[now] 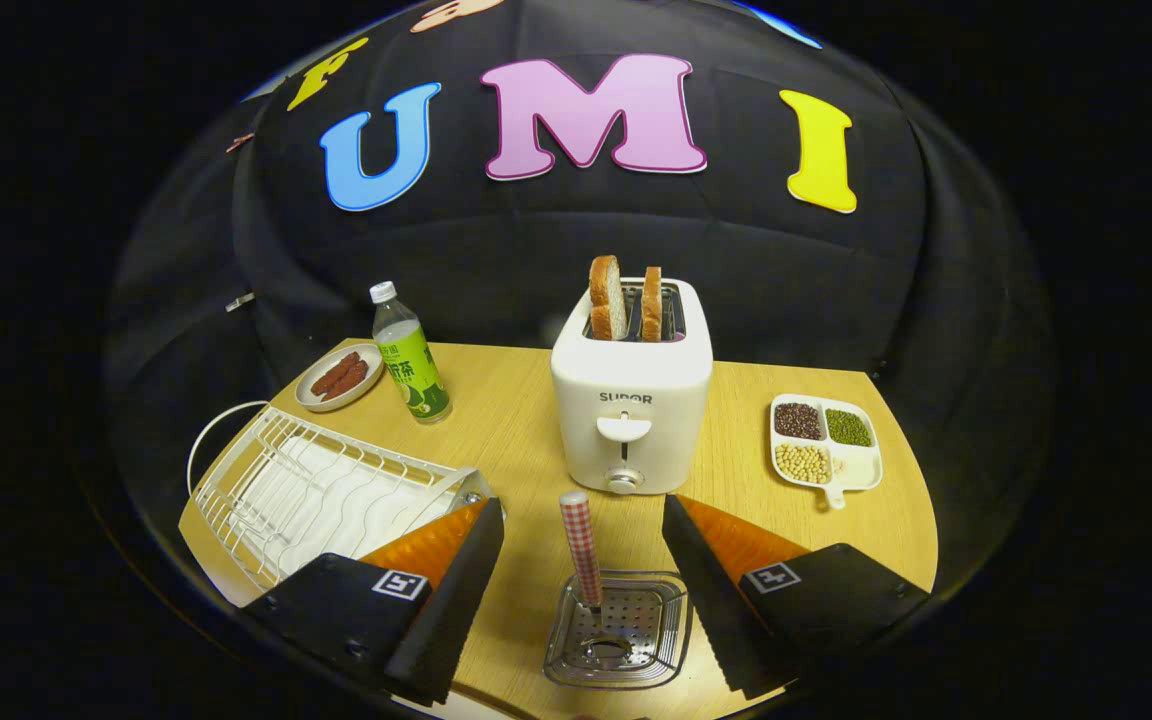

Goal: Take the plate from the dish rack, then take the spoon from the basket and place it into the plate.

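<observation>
My gripper [581, 505] is open, its black fingers [451, 600] wide apart over the wooden table [516, 400]. Between them stands a small square metal basket [674, 610] with a perforated floor. A spoon with a red-and-white checked handle [582, 548] stands upright in it, the handle top level with my fingertips and touching neither finger. The white wire dish rack [316, 480] lies just left of my left finger, and I see no plate standing in its slots. A thin white sliver [481, 706] shows on the near side of the basket; I cannot tell what it is.
A white toaster [631, 400] holding two bread slices stands just beyond the basket. A green-labelled bottle [412, 366] and a small dish of sausages [340, 377] sit at the back left. A divided white dish of beans [826, 442] is at the right.
</observation>
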Tool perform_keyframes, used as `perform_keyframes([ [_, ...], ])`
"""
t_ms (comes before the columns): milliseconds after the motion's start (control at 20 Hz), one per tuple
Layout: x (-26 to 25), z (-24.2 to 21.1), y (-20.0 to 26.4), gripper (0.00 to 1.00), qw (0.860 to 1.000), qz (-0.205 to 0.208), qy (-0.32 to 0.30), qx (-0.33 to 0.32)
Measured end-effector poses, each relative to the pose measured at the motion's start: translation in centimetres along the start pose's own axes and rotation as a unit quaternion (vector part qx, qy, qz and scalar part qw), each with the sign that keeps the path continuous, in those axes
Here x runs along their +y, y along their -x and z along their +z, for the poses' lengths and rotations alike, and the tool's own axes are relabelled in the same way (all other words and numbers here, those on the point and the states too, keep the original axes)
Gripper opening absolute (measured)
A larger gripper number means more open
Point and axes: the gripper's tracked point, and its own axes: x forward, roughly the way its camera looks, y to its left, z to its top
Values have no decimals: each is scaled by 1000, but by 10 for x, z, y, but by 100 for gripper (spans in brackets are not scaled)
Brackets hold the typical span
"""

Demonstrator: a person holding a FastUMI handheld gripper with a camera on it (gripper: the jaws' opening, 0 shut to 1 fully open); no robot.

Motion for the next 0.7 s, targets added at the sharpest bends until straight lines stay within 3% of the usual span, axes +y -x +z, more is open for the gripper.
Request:
perform_keyframes([
  [300,3,-21,-35,98,999,-6,-7,52],
  [450,2,-25,-39,65,998,-13,0,58],
  [700,-5,-23,-37,26,998,-27,-2,59],
])
